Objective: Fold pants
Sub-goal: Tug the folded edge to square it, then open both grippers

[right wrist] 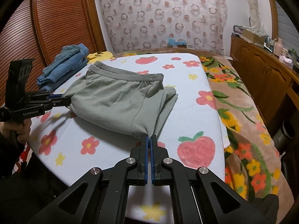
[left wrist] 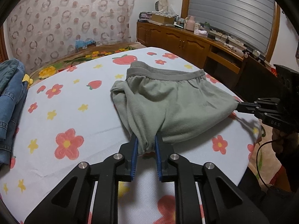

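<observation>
Now, from the left wrist camera, the green pants point(left wrist: 168, 100) lie folded on the white sheet printed with flowers and strawberries point(left wrist: 71, 100), waistband toward the far edge. The left gripper point(left wrist: 146, 145) is clenched on a bunched corner of the fabric at the near edge, cloth squeezed between its blue pads point(left wrist: 135, 153). At the right of this view the right gripper point(left wrist: 240, 106) pinches the opposite corner of the pants, pulling it to a point. A pile of denim clothes point(left wrist: 11, 97) sits at the sheet's left edge. A wooden sideboard point(left wrist: 186, 43) runs along the far wall.

From the right wrist camera, the right gripper point(right wrist: 149, 140) has its jaws nearly together on a thin fold of the pants point(right wrist: 115, 102) at their near corner. The left gripper point(right wrist: 63, 99), at the left, grips the other near corner. The denim clothes point(right wrist: 65, 65) lie beyond the pants, near a louvred wooden door point(right wrist: 56, 22). A brown floral blanket point(right wrist: 243, 112) shows to the right of the sheet point(right wrist: 112, 149).
</observation>
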The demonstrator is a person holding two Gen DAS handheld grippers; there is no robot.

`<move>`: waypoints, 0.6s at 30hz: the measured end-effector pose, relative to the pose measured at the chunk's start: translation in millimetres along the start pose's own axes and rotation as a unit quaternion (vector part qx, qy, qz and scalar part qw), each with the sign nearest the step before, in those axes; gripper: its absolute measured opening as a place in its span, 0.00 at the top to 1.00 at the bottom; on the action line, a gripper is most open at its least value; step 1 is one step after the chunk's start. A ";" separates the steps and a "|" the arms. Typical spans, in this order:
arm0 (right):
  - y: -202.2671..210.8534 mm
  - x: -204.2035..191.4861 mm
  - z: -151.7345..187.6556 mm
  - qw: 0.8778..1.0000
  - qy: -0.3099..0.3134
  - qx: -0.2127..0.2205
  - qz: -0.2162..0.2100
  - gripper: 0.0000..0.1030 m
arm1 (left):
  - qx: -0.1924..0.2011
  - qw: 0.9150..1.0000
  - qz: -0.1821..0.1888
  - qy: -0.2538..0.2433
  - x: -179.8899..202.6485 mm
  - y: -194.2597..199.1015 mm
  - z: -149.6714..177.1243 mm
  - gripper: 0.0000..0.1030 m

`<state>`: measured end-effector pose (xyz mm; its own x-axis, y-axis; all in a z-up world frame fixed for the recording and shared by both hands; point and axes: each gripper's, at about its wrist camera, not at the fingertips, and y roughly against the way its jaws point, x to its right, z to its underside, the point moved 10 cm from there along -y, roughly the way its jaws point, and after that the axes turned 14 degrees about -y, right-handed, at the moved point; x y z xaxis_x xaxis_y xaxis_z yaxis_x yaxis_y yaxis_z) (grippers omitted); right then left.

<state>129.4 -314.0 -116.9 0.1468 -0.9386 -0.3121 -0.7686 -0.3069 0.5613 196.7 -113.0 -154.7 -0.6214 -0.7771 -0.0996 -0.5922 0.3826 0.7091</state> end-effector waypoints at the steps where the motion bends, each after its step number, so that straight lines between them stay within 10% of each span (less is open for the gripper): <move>1: 2.3 -0.9 -0.2 1.000 0.000 0.002 -0.001 0.99 | 0.001 1.000 -0.002 -0.002 0.6 1.5 -1.2 0.81; 18: 3.0 -20.9 -22.4 0.999 0.023 0.033 -0.001 0.94 | 0.013 0.999 -0.045 -0.015 -5.8 11.4 -16.1 0.34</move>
<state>138.0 -298.8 -91.6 0.1758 -0.9447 -0.2769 -0.8070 -0.2994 0.5090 201.9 -112.2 -134.8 -0.5800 -0.7938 -0.1829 -0.6589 0.3252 0.6783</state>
